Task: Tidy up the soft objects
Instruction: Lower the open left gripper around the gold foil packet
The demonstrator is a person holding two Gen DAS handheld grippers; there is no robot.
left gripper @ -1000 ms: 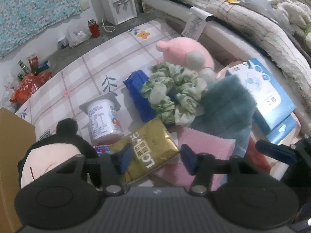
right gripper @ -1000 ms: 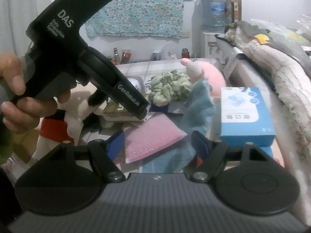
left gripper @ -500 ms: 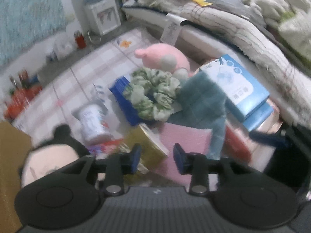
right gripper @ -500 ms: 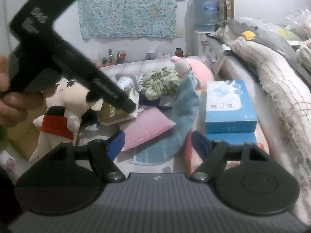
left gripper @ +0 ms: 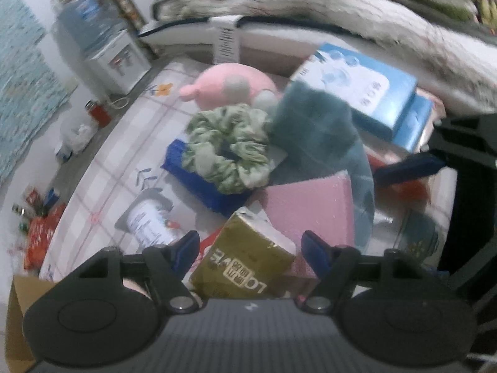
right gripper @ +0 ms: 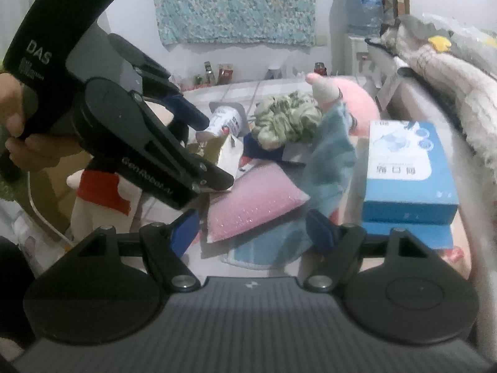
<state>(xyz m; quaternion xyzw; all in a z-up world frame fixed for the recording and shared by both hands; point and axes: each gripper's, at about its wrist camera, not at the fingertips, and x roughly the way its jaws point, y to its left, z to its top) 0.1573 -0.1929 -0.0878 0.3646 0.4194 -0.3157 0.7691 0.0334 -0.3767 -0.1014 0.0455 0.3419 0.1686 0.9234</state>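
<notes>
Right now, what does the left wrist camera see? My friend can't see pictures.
The left gripper, fingers just opened, hangs over a gold packet in a pile: a green scrunchie, pink plush, teal cloth, pink pouch and blue boxes.
</notes>
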